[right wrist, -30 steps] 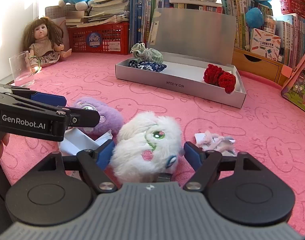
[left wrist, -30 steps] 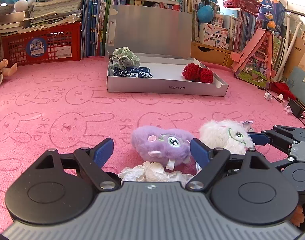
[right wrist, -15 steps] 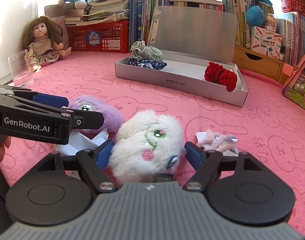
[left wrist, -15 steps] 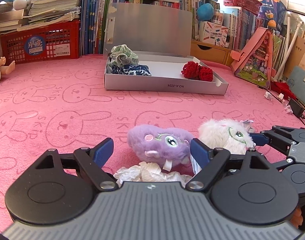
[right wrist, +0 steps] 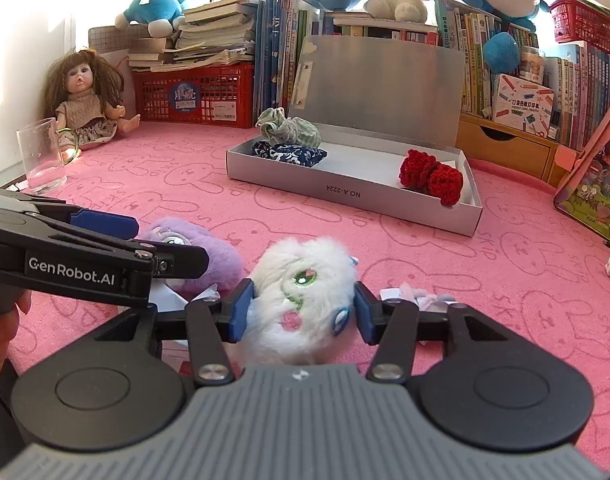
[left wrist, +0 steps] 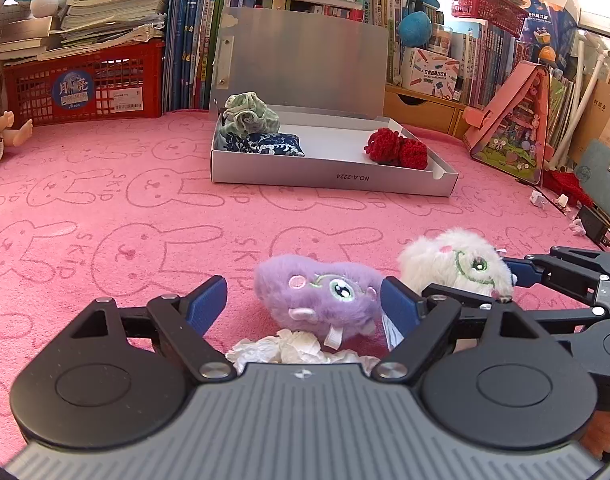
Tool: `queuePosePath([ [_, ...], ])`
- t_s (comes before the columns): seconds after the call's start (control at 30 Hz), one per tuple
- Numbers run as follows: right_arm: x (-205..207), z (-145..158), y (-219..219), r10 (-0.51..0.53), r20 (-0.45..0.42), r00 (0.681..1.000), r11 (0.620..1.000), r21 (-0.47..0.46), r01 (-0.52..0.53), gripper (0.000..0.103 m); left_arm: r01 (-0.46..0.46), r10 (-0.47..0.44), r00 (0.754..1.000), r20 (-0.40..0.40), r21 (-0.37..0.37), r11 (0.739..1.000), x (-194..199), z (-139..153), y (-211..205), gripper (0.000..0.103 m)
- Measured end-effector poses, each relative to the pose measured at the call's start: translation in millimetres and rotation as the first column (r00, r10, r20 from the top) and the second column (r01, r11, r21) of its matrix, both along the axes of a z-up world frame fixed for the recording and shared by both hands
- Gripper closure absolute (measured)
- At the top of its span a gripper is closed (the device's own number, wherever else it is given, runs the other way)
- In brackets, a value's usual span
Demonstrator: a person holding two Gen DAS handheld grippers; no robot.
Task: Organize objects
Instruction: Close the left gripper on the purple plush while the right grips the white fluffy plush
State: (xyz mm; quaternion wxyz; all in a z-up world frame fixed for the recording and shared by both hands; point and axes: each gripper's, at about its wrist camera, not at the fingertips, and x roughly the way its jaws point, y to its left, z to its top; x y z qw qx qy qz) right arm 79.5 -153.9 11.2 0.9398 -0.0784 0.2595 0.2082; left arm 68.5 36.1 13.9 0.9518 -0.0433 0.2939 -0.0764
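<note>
A purple plush lies on the pink mat between the fingers of my left gripper, which is open around it, nearer the right finger. It also shows in the right wrist view. My right gripper is shut on a white fluffy plush, also seen in the left wrist view. An open grey box stands further back, holding a green pouch, a blue patterned pouch and a red knitted piece.
Crumpled white paper lies just before my left gripper. A small pink-white scrap lies right of the white plush. A glass and a doll sit at far left. Books, a red basket and toys line the back.
My right gripper's fingers have closed onto the white plush. The left gripper has shifted slightly left and stayed open around the purple plush.
</note>
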Motion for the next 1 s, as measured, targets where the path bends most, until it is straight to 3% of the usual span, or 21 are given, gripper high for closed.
queuePosePath([
  [0.37, 7.1, 8.1, -17.3, -0.081, 0.007, 0.997, 0.996, 0.049, 0.081, 0.053, 0.018, -0.018, 1.0, -0.004, 0.012, 1.0, 2.5, -1.9, -7.0, 0.016],
  [0.5, 5.2, 4.1, -13.9, -0.078, 0.008, 0.997, 0.997, 0.026, 0.077, 0.053, 0.021, -0.021, 1.0, -0.011, 0.02, 1.0, 7.9, -5.0, -12.2, 0.016],
  [0.73, 7.5, -1.7, -14.3, -0.128, 0.029, 0.991, 0.991, -0.022, 0.128, 0.032, 0.006, -0.004, 0.999, -0.044, 0.036, 0.999, 19.1, -9.9, -15.6, 0.016],
  [1.0, 5.5, -8.6, -17.3, -0.119, 0.03, 0.992, 0.992, -0.026, 0.12, 0.029, 0.01, -0.006, 0.999, -0.053, 0.069, 0.998, 21.0, -16.3, -20.4, 0.017],
])
